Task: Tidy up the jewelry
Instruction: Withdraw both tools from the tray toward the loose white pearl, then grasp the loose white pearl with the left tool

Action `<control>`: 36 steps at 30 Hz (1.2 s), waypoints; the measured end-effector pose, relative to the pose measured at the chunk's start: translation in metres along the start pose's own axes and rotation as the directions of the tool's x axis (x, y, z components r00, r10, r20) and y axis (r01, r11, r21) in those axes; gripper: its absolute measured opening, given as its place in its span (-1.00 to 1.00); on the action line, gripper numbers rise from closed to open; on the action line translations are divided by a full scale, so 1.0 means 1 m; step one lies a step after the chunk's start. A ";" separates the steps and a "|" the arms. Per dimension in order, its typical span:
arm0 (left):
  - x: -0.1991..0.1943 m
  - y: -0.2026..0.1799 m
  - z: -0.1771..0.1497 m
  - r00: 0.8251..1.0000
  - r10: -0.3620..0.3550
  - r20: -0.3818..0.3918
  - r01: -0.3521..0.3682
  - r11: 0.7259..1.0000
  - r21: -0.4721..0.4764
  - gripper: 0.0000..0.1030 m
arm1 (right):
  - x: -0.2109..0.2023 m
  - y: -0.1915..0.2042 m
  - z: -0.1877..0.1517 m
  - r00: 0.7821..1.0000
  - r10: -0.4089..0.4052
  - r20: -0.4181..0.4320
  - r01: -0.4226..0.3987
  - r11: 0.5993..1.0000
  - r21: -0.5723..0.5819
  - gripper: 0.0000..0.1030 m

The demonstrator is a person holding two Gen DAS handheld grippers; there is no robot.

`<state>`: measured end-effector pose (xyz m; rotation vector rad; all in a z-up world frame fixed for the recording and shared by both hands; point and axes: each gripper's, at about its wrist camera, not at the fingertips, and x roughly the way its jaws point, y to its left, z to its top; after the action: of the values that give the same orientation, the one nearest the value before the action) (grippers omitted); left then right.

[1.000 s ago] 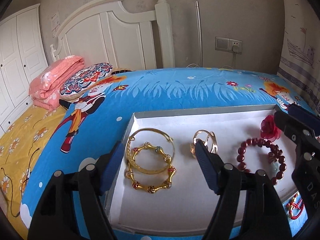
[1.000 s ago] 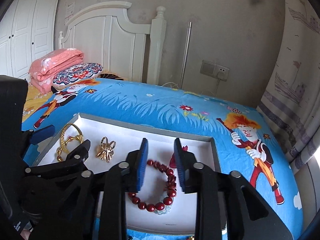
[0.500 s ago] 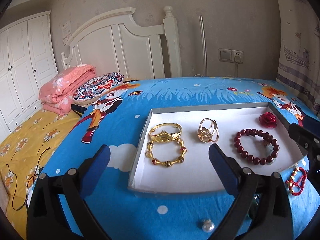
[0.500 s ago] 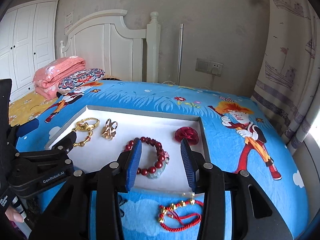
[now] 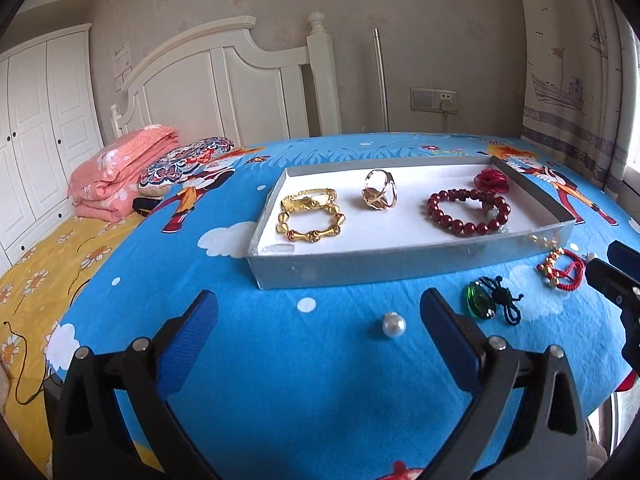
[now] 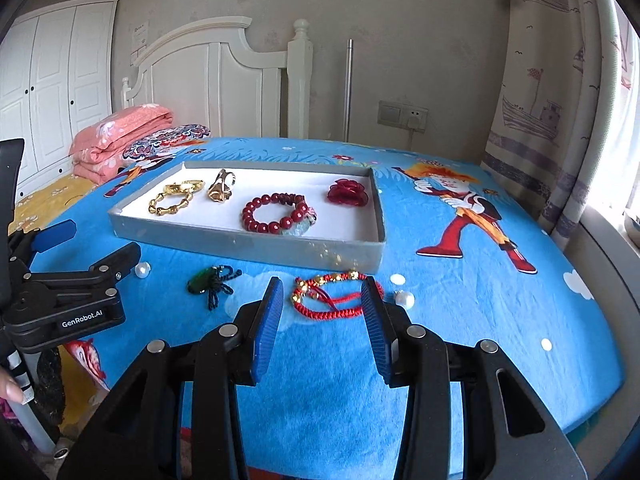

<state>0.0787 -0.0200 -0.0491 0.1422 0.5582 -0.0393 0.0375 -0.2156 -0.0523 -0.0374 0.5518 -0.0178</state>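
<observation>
A grey tray [image 5: 400, 262] [image 6: 248, 246] on the blue bedspread holds gold bracelets [image 5: 310, 216] [image 6: 174, 198], a gold ring [image 5: 379, 192] [image 6: 221, 188], a red bead bracelet [image 5: 466, 210] [image 6: 276, 214] and a red flower [image 5: 491, 180] [image 6: 347, 192]. In front of the tray lie a red cord bracelet [image 5: 560, 272] [image 6: 334, 294], a green pendant [image 5: 482, 304] [image 6: 204, 282] and pearls [image 5: 394, 325] [image 6: 143, 269] [image 6: 404, 299]. My left gripper [image 5: 318, 320] is open and empty, near a pearl. My right gripper [image 6: 325, 300] is open, its fingers either side of the red cord bracelet.
A folded pink quilt [image 5: 120, 172] and a patterned pillow [image 5: 184, 160] lie at the headboard [image 5: 224, 76]. A curtain [image 6: 560, 80] hangs at the right. The bed's front edge is close below the grippers.
Both grippers have pulled back from over the tray toward the bed's front edge. The loose pieces in front of the tray have come into view. The right jaws opened wider.
</observation>
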 end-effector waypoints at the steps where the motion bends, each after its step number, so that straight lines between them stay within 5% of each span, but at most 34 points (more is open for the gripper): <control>1: 0.001 0.000 -0.003 1.000 -0.004 -0.006 0.004 1.000 -0.001 0.90 | 0.000 0.000 -0.001 1.000 0.000 0.002 0.000 1.000 0.003 -0.24; 20: 0.017 -0.016 -0.013 0.998 -0.039 -0.046 0.040 0.999 0.030 0.80 | 0.000 -0.001 -0.006 1.000 0.014 0.021 -0.014 1.000 0.018 -0.24; 26: 0.016 -0.021 -0.014 0.995 -0.092 -0.033 0.093 0.995 0.046 0.24 | 0.003 -0.006 -0.008 1.000 0.006 0.009 -0.006 0.999 0.036 -0.24; 28: 0.015 -0.022 -0.015 0.993 -0.110 -0.030 0.112 0.992 0.051 -0.43 | 0.003 -0.003 -0.008 1.000 0.008 0.010 -0.008 1.000 0.023 -0.24; 30: 0.015 -0.022 -0.016 0.993 -0.112 -0.033 0.114 0.992 0.055 -0.74 | 0.003 0.004 -0.007 1.000 0.016 0.010 -0.016 1.000 0.003 -0.24; 36: 0.016 -0.008 -0.018 0.998 -0.057 -0.035 0.058 0.998 0.019 -0.74 | 0.010 0.027 -0.004 0.999 0.055 -0.003 -0.055 0.997 -0.056 -0.24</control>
<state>0.0827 -0.0250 -0.0734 0.1468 0.5963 -0.0990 0.0439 -0.1886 -0.0621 -0.0770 0.5541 0.0510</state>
